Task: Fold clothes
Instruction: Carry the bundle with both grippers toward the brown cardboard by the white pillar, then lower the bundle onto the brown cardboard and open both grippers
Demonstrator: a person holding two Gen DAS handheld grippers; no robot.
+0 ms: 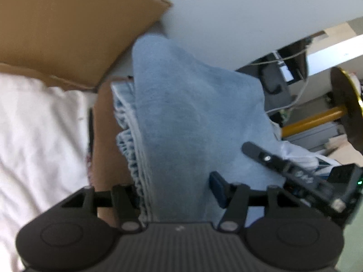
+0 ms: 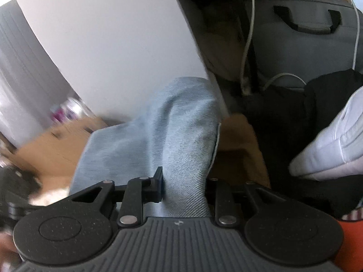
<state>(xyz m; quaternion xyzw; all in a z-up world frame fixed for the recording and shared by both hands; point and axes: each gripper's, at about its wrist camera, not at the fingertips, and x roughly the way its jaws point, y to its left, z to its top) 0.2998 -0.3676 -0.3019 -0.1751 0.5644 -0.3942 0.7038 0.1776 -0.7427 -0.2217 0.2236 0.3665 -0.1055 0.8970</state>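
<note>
A light blue denim garment [image 1: 186,117] hangs between both grippers, folded in layers with a frayed hem at its left edge. My left gripper [image 1: 179,188] is shut on the denim, cloth bunched between its fingers. The other gripper [image 1: 295,170] shows at the right of the left wrist view, also at the cloth. In the right wrist view the same denim garment [image 2: 172,140] fills the middle and my right gripper [image 2: 183,185] is shut on it. The cloth is lifted above a white table [image 1: 238,18].
A brown cardboard box [image 1: 68,29] stands at the left with white clothes [image 1: 38,131] in it. The box also shows in the right wrist view [image 2: 52,149]. White folded cloth [image 2: 331,145] and dark fabric [image 2: 295,122] lie at right. Cables and a grey case [image 2: 306,34] lie beyond the table edge.
</note>
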